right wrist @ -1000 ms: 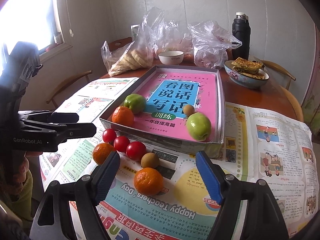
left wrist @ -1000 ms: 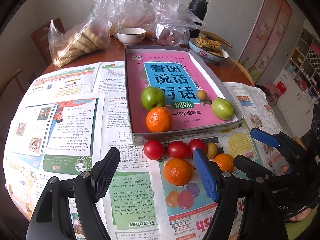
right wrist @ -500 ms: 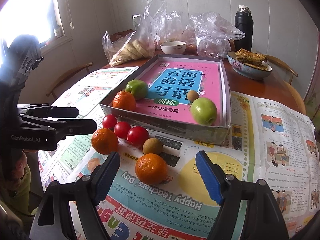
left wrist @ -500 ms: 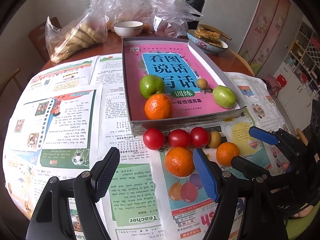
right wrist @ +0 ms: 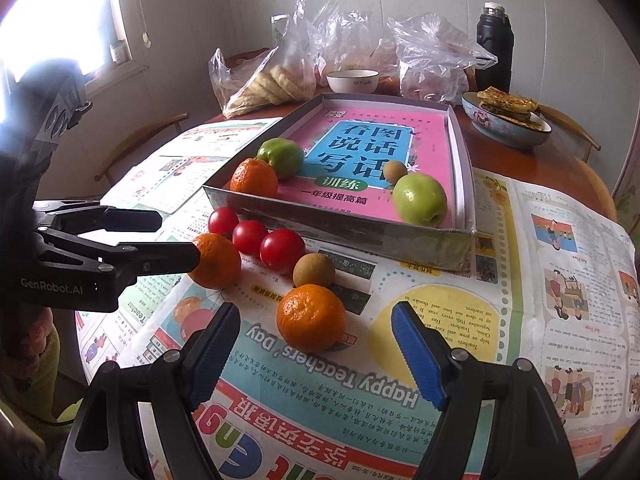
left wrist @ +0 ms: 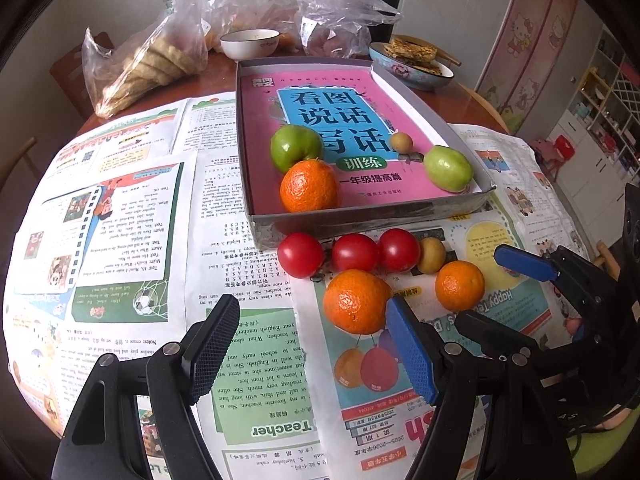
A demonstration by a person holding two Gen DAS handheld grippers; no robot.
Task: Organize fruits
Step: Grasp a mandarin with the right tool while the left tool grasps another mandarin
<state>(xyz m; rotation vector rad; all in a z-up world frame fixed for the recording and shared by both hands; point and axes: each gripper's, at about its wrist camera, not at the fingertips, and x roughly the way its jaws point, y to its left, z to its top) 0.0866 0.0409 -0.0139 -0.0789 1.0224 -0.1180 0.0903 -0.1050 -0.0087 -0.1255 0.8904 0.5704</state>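
Fruits lie in two groups on a round wooden surface [right wrist: 568, 168] spread with newspaper sheets [left wrist: 120, 220], in a room with pale walls and a bright window at the upper left of the right wrist view.

Nearest, in the lower middle of the right wrist view, an orange [right wrist: 311, 318] sits just ahead of the right hand-held gripper [right wrist: 316, 356], whose black and blue fingers stand wide apart with nothing between them. In the left wrist view a second orange [left wrist: 355, 301] lies at the tip of the blue finger of the left hand-held gripper [left wrist: 308, 354], also spread open and empty.

Just behind, a row of three tomatoes [left wrist: 354, 254] and a small brown fruit [left wrist: 431, 255] lies along the front wall of a shallow gray box [left wrist: 360, 220].

Inside the box, on a pink book [left wrist: 340, 120], are a third orange [left wrist: 310, 186], two green apples [left wrist: 295, 148] [left wrist: 448, 168] and another small brown fruit [left wrist: 401, 142].

Both hand-held grippers point downward toward the surface.

At the far edge stand plastic bags [right wrist: 432, 60], a white bowl [right wrist: 352, 80], a black flask [right wrist: 494, 48] and a dish of flatbread [right wrist: 508, 120].
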